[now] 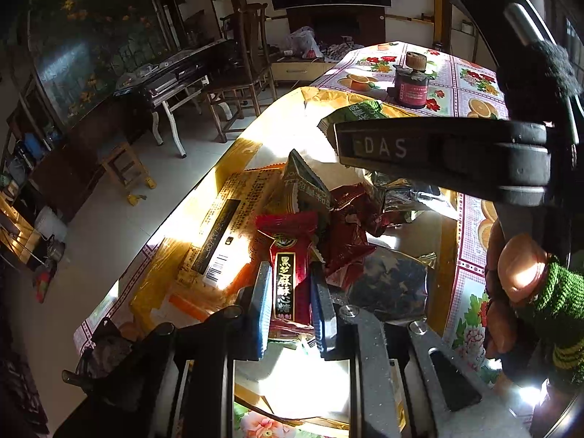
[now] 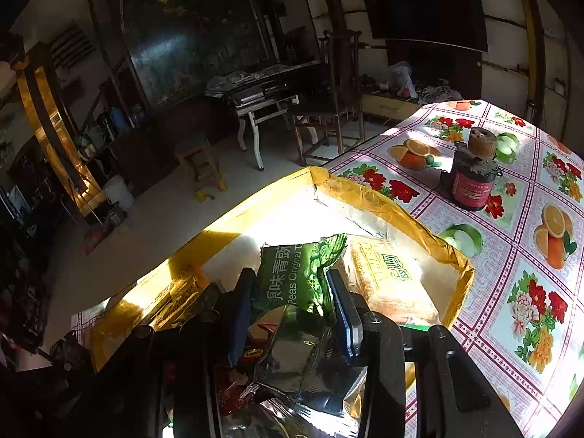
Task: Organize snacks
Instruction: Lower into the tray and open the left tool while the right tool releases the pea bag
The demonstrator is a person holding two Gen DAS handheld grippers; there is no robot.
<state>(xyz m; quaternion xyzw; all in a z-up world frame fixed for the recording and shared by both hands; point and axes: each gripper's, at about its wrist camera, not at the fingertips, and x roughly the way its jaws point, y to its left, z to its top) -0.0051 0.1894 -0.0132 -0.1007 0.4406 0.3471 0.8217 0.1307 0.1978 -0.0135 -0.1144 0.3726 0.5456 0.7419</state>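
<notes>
Dark cabinet (image 2: 204, 36) on the far wall, tiled floor (image 2: 153, 215), then the yellow-edged tray (image 2: 398, 215) on the flowered tablecloth (image 2: 518, 255). Over the tray's near end, the left gripper (image 1: 292, 299) is clamped on a red sesame candy pack (image 1: 288, 273). Over its middle, the right gripper (image 2: 292, 299) pinches a green pea packet (image 2: 292, 273). Beyond the tray's far corner: a dark jar (image 2: 472, 179).

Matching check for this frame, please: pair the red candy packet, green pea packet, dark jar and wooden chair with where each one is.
1 red candy packet
2 green pea packet
3 dark jar
4 wooden chair

a on the fruit-print tablecloth
b on the floor beyond the table
c in the left gripper
d in the right gripper

Pairs: 1-c, 2-d, 3-a, 4-b
</notes>
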